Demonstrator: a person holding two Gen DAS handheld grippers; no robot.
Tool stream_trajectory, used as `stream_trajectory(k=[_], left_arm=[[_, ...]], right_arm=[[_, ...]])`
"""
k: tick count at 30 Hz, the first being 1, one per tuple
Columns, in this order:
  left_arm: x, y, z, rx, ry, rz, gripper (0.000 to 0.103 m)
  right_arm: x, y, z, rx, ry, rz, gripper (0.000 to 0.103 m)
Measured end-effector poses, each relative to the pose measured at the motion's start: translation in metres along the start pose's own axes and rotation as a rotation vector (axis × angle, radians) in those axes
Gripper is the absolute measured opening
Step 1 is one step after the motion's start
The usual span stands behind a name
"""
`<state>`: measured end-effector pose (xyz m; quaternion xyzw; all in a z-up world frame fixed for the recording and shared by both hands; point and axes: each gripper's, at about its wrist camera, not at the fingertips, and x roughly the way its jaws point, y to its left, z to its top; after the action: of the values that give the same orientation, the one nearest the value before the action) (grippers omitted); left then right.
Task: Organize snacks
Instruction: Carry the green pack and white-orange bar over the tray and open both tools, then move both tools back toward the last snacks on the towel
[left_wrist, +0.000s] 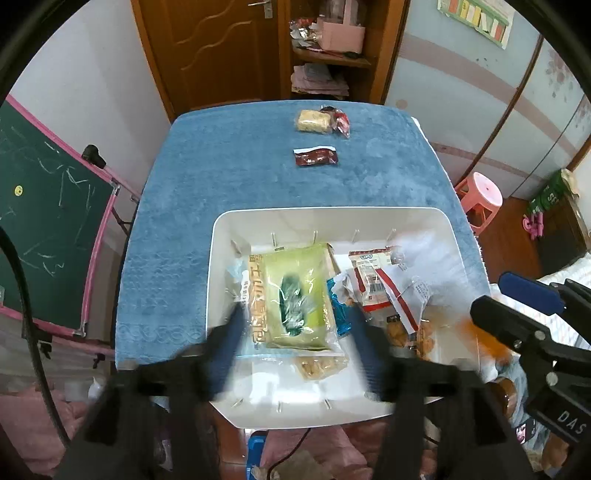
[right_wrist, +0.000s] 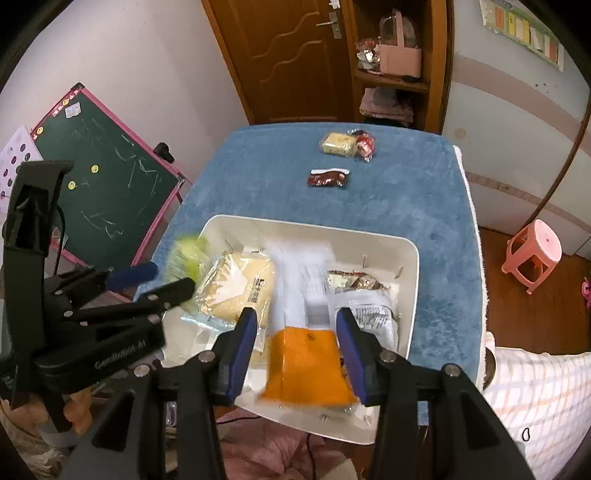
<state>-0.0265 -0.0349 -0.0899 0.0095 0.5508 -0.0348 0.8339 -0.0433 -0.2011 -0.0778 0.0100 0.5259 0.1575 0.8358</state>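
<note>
A white bin sits at the near edge of a blue-towelled table and holds several snack packets. My left gripper hovers open over a green packet in the bin, fingers blurred. My right gripper is open over an orange and white packet, blurred with motion, between its fingers. A yellow cake packet, a red-wrapped snack and a dark red sachet lie at the table's far end.
A green chalkboard on a pink frame stands left of the table. A pink stool stands right. A wooden door and shelf are behind the table. Bedding lies at the near right.
</note>
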Motion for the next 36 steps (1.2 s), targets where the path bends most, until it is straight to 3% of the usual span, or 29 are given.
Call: stream_trajectory(k=[1,4,36], left_arm=[[-0.001,-0.001,0.000,0.005,-0.008,0.007,0.081],[-0.003,-0.005,0.001,0.021,-0.022,0.009,0.082],[-0.010,-0.028,0.006,0.069,-0.033,0.047,0.082]], right_arm=[[0.001,0.001,0.000,-0.003,0.003,-0.001,0.053],[0.000,0.002,0.000,-0.008,-0.001,-0.005,0.057],[-0.007,-0.013,-0.004,0.038,0.003,0.002,0.058]])
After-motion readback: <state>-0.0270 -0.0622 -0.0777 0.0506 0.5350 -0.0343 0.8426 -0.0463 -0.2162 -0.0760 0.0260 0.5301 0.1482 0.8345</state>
